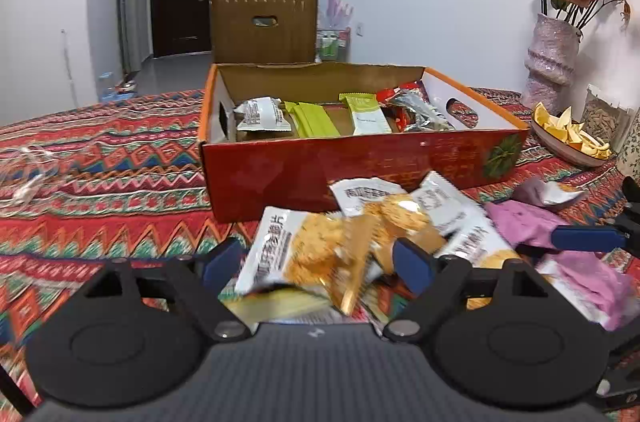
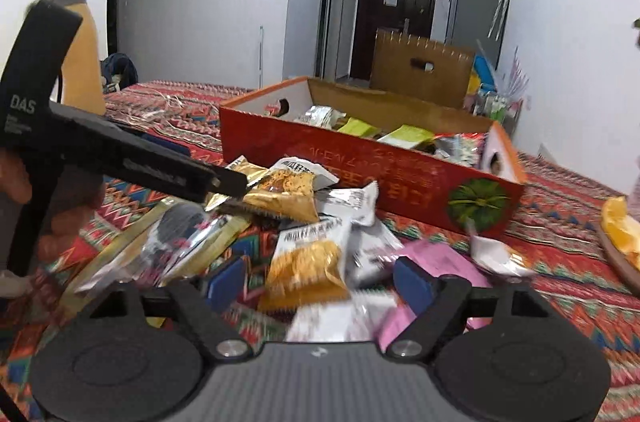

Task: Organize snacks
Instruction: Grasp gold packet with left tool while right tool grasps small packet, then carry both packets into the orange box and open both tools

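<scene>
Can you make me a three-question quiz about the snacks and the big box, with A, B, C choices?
1. Where is the loose pile of snacks?
A. on the cloth in front of the red box
B. on the floor
C. on the vase

2. What colour are the two stick packets in the red box?
A. blue
B. green
C. black

3. How is the left gripper?
A. out of sight
B. shut tight on nothing
C. open around a snack packet

Answers: 1 A, the pile lies on the patterned cloth before the box. 2 B, they are lime green. 3 C, its pads stand apart beside the packet.
</scene>
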The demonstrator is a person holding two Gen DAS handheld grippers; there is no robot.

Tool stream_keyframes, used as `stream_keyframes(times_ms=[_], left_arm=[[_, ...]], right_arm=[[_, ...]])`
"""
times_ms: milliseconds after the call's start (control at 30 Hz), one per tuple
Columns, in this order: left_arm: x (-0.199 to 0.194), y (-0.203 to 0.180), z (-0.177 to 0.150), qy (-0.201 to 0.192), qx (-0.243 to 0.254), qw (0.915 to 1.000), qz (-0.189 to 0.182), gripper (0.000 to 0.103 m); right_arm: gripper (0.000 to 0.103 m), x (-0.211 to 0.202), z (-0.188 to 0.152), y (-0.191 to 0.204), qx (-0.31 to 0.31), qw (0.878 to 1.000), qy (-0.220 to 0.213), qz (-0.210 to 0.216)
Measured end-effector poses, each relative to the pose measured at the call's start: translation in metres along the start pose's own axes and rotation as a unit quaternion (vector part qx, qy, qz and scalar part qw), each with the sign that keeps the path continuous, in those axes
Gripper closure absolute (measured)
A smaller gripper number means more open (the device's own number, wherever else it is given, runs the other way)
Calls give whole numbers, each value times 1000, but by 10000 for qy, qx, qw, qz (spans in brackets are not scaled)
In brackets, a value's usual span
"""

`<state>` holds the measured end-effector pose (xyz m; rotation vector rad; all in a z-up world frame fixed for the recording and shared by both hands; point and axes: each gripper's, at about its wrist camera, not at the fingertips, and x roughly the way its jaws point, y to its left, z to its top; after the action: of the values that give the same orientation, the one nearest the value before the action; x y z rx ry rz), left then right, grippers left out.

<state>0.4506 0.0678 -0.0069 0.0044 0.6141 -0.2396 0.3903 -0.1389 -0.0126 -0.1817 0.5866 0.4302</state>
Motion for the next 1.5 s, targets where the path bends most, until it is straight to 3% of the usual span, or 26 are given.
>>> stream_keyframes(times_ms=[167,200,233,300,333,367,400,500,700,967,1233,1500], left_arm=[[22,25,-5,133,-558,9973,-457,22],[21,28,-7,117,-623,9967,-506,33],[21,31,-7,114,-673,9962,-547,48],[19,36,-8,145,-732,9956,-569,56],[16,37,-8,150,-746,9956,-554,65],[14,38,-7,191,-779,9952,-553,71],[11,38,-7,224,-827,9947,-576,84],[-5,37,-7,124,-857,9949,-519,86],[-64,15,-12,-170,-830,9960,-291,87],[-148,-35,-57,-177,-992,9941,-396,87],[-188,-72,-86,-145,-836,9953,-476,87],[-199,-83,-88,-234,-784,9955,-485,87]], right_arm=[[43,39,8,5,-34,9998,184,-22],[52,43,9,6,-53,9998,200,-7],[54,46,8,6,-65,9997,214,34],[63,48,6,10,-219,9996,164,7],[67,47,5,11,-298,9994,147,-12],[78,47,4,12,-343,9993,129,-2],[81,44,4,13,-355,9993,120,49],[86,36,3,13,-402,9992,60,36],[87,-8,0,6,-64,9997,-217,56],[89,-91,-32,5,253,9988,-410,-64],[90,-137,-72,5,469,9981,-360,-148],[90,-160,-81,6,524,9973,-487,-187]])
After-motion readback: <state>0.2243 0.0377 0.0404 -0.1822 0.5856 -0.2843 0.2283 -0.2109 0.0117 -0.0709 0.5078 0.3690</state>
